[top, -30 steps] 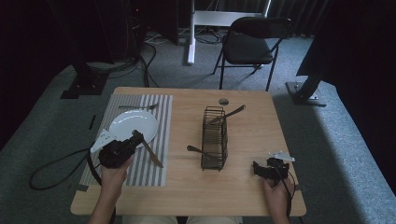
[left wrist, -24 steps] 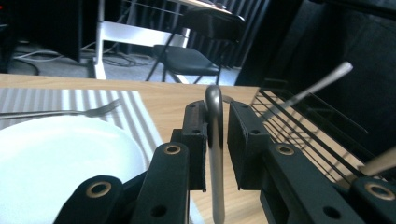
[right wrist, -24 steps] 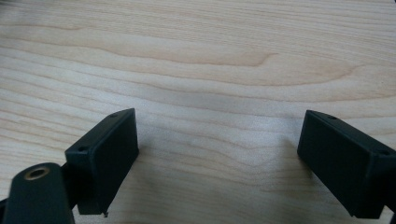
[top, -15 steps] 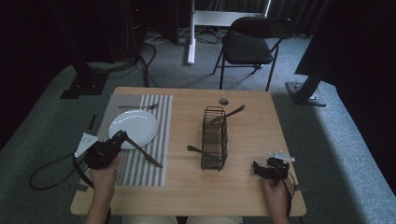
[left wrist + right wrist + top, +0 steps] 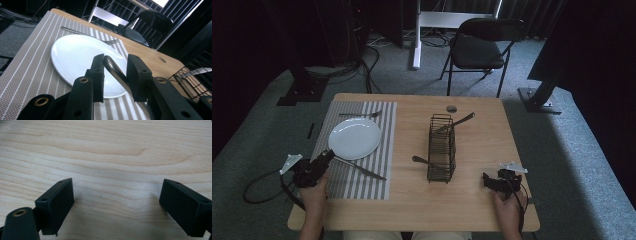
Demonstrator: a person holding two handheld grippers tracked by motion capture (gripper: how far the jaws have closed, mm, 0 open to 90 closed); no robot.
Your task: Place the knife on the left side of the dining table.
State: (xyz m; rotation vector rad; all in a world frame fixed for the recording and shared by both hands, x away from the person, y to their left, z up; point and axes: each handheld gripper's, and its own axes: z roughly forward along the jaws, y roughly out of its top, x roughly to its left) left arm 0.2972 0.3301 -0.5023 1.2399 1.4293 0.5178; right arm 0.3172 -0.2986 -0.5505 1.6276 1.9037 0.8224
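- Nearest me, my right tongs (image 5: 491, 181) sit low over bare desk (image 5: 105, 150) at the near right edge, jaws wide apart, nothing between them.
- My left tongs (image 5: 115, 68) are at the near left corner; the jaws stand apart with the knife (image 5: 362, 170) handle running up between them, touching the left one, not clamped.
- That knife lies slantwise on the striped placemat (image 5: 377, 112), handle end by the white plate (image 5: 354, 138), blade pointing toward the middle of the desk.
- My read: thin, stiff, slick metal lying flat — take the rounded handle squarely or it twists out.
- Further in, the wire caddy (image 5: 441, 148) holds two utensils; the plate looks breakable, so I'd steer clear.
- Beyond the plate, a fork (image 5: 359, 114) lies on the placemat.
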